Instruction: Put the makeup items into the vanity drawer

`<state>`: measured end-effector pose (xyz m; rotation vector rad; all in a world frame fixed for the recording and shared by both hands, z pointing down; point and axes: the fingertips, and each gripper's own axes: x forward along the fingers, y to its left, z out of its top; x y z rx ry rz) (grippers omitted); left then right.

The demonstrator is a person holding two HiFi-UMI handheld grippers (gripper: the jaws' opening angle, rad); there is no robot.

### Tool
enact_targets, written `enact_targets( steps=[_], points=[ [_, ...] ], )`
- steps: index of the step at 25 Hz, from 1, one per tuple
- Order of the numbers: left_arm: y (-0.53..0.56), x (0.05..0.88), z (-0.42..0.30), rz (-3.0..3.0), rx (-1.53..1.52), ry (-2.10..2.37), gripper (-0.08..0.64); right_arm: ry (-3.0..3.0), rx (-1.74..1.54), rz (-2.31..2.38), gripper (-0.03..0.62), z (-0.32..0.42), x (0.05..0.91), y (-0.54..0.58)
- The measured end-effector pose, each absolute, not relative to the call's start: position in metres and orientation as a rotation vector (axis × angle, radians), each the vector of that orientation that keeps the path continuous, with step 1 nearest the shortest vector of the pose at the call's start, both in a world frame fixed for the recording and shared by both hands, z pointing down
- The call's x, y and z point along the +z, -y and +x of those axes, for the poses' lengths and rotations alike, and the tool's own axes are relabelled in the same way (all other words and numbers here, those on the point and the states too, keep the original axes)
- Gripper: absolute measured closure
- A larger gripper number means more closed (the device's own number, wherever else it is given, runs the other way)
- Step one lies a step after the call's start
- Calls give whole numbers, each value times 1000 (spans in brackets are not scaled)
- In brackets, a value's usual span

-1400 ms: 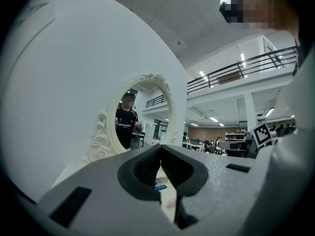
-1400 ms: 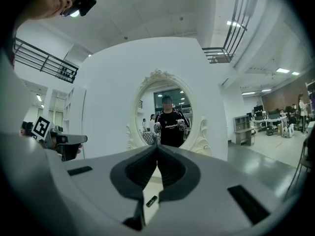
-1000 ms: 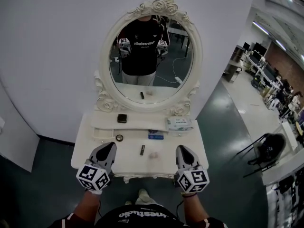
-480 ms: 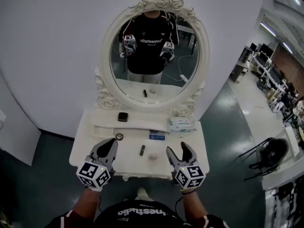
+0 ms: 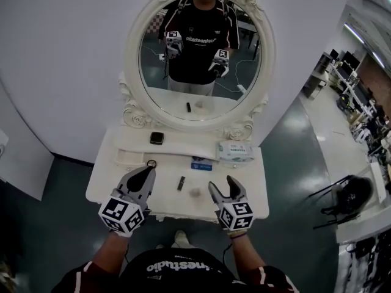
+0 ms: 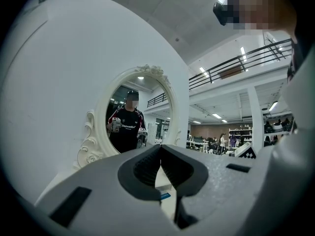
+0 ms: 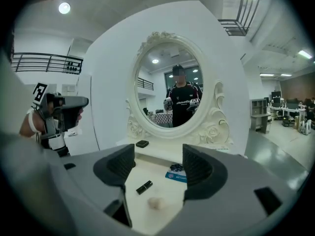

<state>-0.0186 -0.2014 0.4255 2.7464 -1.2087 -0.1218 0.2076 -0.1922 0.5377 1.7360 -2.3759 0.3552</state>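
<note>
Vanity top [image 5: 247,191], lipstick [image 5: 181,183], puff [image 5: 195,193], wipes pack [image 5: 235,152], left tool [image 5: 148,171] closed empty, right tool [image 5: 222,183] opening, empty

A plain white wall [image 5: 73,54] backs a white worktop [image 5: 253,185] carrying an oval mirror [image 5: 267,60] in a carved rose frame. The floor [image 5: 293,157] is glossy dark grey-green. To the right, an open hall holds desks [image 5: 345,66] with monitors and a black chair [image 5: 348,194]. Strip lights [image 6: 243,53] and a railed balcony [image 6: 246,60] run overhead.

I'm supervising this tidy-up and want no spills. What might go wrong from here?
The right gripper, jaws opening and empty, hovers beside the pale puff near the front edge of the tabletop; a nudge may knock it off. The small dark tube lies flat and may roll away when pinched.
</note>
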Motion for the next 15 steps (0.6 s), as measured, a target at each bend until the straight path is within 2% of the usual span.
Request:
enact_targets(
  steps=[15],
  points=[
    [212, 445, 8, 2728, -57, 1266, 554, 2304, 484, 1493, 295, 209, 652, 228]
  ],
)
